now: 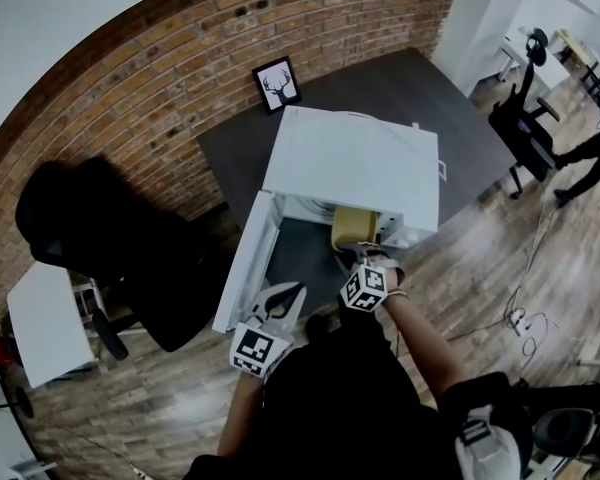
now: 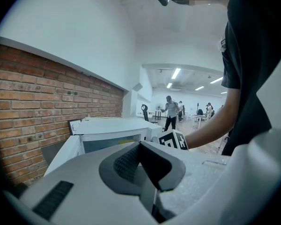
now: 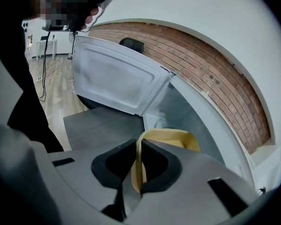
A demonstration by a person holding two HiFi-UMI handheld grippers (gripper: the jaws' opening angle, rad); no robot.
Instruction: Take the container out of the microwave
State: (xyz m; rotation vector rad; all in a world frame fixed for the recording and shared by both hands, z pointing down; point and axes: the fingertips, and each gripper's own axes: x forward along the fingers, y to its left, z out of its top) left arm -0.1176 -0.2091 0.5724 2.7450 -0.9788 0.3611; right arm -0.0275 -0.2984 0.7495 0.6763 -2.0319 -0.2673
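A yellow container (image 1: 355, 226) sits at the mouth of the white microwave (image 1: 355, 158), whose door (image 1: 245, 265) hangs open to the left. My right gripper (image 1: 368, 259) is shut on the container's near wall. In the right gripper view the thin yellow rim (image 3: 178, 138) runs between the two dark pads of that gripper (image 3: 137, 165), and the open door (image 3: 117, 78) stands behind. My left gripper (image 1: 285, 295) hovers in front of the door, away from the container. Its jaws (image 2: 141, 146) are shut on nothing, and it faces the microwave (image 2: 112, 126).
The microwave stands on a dark table (image 1: 450, 118) against a brick wall (image 1: 130, 88), with a framed deer picture (image 1: 278, 83) behind it. A black chair (image 1: 110, 238) and a small white table (image 1: 45, 323) are on the left. An office chair (image 1: 520, 128) stands at the right.
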